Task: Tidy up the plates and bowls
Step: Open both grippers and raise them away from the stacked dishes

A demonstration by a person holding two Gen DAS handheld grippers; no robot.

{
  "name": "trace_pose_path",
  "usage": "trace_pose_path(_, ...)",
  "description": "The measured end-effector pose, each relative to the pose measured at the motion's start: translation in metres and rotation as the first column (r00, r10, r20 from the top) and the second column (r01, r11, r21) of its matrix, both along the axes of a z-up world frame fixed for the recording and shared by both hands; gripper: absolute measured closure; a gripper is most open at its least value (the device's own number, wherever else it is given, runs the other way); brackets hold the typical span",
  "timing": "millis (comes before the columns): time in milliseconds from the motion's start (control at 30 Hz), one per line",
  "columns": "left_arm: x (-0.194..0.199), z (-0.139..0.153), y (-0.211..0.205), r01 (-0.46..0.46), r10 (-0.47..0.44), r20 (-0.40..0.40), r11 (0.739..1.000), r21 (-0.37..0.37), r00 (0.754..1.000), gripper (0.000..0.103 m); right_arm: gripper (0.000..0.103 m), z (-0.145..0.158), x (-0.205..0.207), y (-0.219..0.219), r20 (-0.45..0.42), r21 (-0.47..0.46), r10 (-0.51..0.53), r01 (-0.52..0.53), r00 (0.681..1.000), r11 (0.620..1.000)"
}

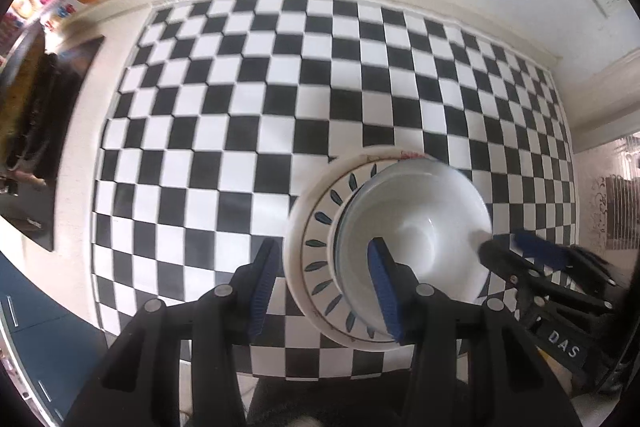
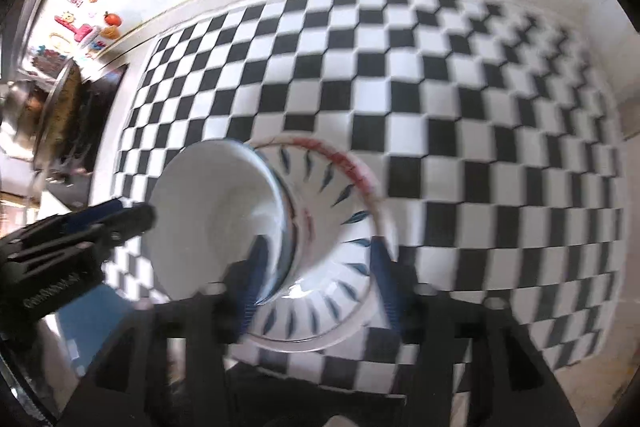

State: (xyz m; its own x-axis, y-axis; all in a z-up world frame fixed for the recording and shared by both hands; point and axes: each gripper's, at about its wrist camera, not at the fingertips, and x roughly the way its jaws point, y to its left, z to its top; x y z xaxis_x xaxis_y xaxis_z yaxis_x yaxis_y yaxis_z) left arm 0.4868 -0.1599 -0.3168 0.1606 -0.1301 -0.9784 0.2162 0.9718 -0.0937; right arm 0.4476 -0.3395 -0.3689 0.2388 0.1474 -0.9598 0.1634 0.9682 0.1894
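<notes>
From my left wrist view, my left claw hangs open astride the rim of a white bowl stacked on a leaf-patterned plate on the checkered desk. My right wrist view is blurred: my right claw spreads open over the stack

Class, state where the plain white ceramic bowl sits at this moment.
The plain white ceramic bowl sits lower right of the left wrist view, nested on the leaf-patterned plate on the checkered mat.

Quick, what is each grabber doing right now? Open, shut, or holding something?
Left gripper: open, straddling the near edge of the dish stack, holding nothing.
Right gripper: open around the white bowl rim.
</notes>
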Motion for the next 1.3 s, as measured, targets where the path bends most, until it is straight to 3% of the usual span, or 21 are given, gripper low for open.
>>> trace_pose_path(33, -0.003, 0.004, 0.000, 0.002, -0.002, 0.019, 1.000, 0.007, 1.000, 0.060, 0.018, 0.008, -0.004, 0.002, 0.024, -0.041, -0.001, 0.002, 1.000, 0.999)
trace_pose_path(133, -0.012, 0.020, 0.002, 0.019, -0.021, 0.088, 1.000, 0.019, 0.996, 0.059, 0.014, 0.031, -0.017, 0.008, 0.080, -0.116, -0.016, 0.025, 0.997, 0.993)
trace_pose_path(200, -0.018, 0.029, 0.004, 0.027, -0.028, 0.128, 1.000, 0.010, 0.991, 0.052, 0.007, 0.044, -0.026, 0.013, 0.106, -0.146, -0.026, 0.041, 0.994, 0.988)
trace_pose_path(367, -0.033, 0.058, 0.019, 0.002, 0.001, 0.246, 1.000, -0.015, 0.969, 0.015, 0.000, 0.076, -0.048, 0.024, 0.191, -0.196, -0.048, 0.086, 0.980, 0.977)
trace_pose_path(467, -0.044, 0.076, 0.025, -0.007, 0.010, 0.305, 1.000, -0.011, 0.952, 0.014, 0.000, 0.096, -0.063, 0.027, 0.236, -0.191, -0.065, 0.112, 0.969, 0.975)
trace_pose_path(533, -0.051, 0.086, 0.029, -0.007, 0.012, 0.321, 1.000, -0.018, 0.947, 0.006, 0.000, 0.110, -0.071, 0.029, 0.264, -0.187, -0.066, 0.118, 0.962, 0.975)
trace_pose_path(667, -0.068, 0.106, 0.031, -0.011, 0.027, 0.360, 0.999, -0.046, 0.933, 0.006, 0.000, 0.135, -0.088, 0.032, 0.319, -0.194, -0.054, 0.121, 0.946, 0.974)
trace_pose_path(900, -0.109, 0.141, 0.029, -0.038, 0.050, 0.485, 0.999, -0.035, 0.873, 0.006, 0.000, 0.171, -0.124, 0.027, 0.391, -0.171, -0.055, 0.131, 0.919, 0.976)
trace_pose_path(1300, -0.193, 0.194, 0.032, -0.084, 0.091, 0.577, 0.996, -0.038, 0.812, 0.004, 0.000, 0.229, -0.211, 0.025, 0.502, -0.153, -0.046, 0.141, 0.864, 0.978)
